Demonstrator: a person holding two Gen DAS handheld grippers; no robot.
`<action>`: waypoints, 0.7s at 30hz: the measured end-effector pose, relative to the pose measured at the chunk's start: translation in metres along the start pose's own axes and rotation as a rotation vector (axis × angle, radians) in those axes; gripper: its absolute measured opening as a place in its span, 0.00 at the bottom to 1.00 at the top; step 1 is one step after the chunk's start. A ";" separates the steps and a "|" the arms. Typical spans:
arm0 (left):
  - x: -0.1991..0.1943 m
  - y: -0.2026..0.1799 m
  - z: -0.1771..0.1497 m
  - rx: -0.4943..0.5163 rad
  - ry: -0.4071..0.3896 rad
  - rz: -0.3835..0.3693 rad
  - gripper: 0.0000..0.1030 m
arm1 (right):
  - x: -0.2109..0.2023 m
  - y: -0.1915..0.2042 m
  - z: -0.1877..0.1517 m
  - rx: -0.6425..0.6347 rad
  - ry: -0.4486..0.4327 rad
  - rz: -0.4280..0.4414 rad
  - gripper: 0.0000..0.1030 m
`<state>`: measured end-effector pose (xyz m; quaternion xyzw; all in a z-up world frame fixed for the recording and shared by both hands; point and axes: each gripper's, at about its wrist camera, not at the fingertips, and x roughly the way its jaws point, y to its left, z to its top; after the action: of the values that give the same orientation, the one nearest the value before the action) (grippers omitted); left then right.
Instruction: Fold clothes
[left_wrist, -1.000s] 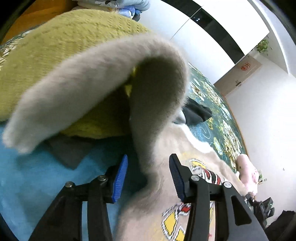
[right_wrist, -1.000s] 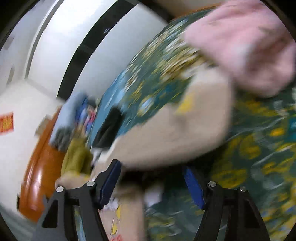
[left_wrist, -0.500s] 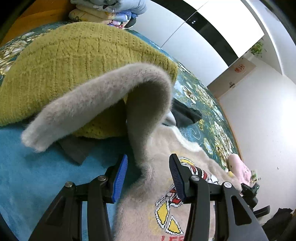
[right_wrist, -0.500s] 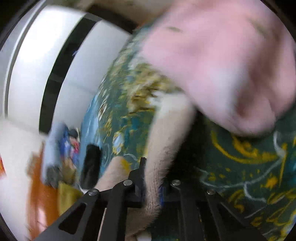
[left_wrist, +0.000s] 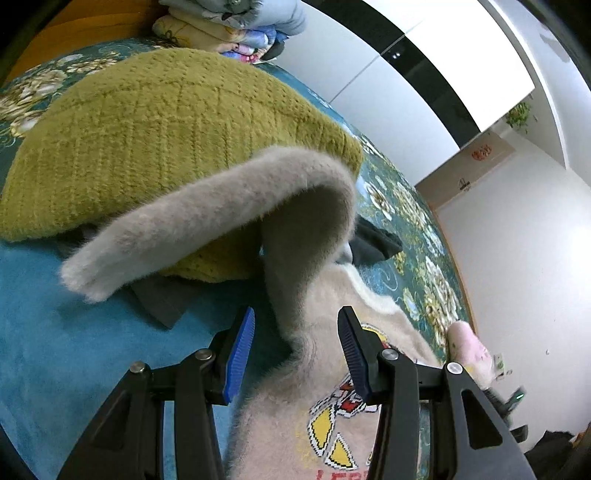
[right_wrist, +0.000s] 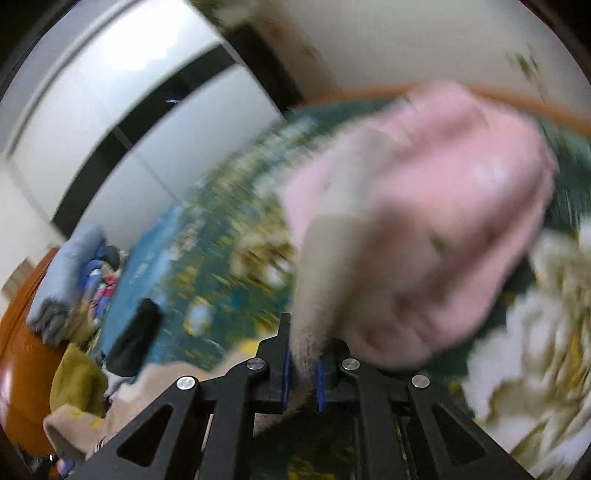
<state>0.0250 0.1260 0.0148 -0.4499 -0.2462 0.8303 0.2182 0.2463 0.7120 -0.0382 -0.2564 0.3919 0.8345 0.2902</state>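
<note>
Pinching beige sweater (right_wrist: 314, 321) sleeve tight between my right gripper (right_wrist: 302, 373) fingers; left gripper (left_wrist: 297, 347) wide open, holding nothing, sweater fold between its fingers.

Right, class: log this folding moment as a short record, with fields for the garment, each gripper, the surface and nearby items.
garment: beige fuzzy sweater with a cartoon print, sleeve arched up
left gripper: open, fingers either side of the sleeve base
right gripper: shut on a beige sweater edge, view blurred
surface: floral bedspread
nearby: mustard knit sweater, pink garment, dark garment
</note>
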 end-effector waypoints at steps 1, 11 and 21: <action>-0.005 0.003 0.001 -0.007 -0.008 -0.001 0.49 | 0.004 -0.006 -0.001 0.023 0.015 0.002 0.11; -0.026 0.043 0.021 -0.285 -0.090 -0.121 0.62 | -0.036 0.007 -0.008 -0.046 -0.001 0.025 0.54; -0.005 0.085 0.036 -0.692 -0.049 -0.171 0.62 | -0.040 0.038 -0.049 -0.097 0.076 0.112 0.57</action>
<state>-0.0152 0.0492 -0.0166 -0.4549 -0.5546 0.6871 0.1157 0.2583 0.6415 -0.0201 -0.2793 0.3755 0.8571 0.2152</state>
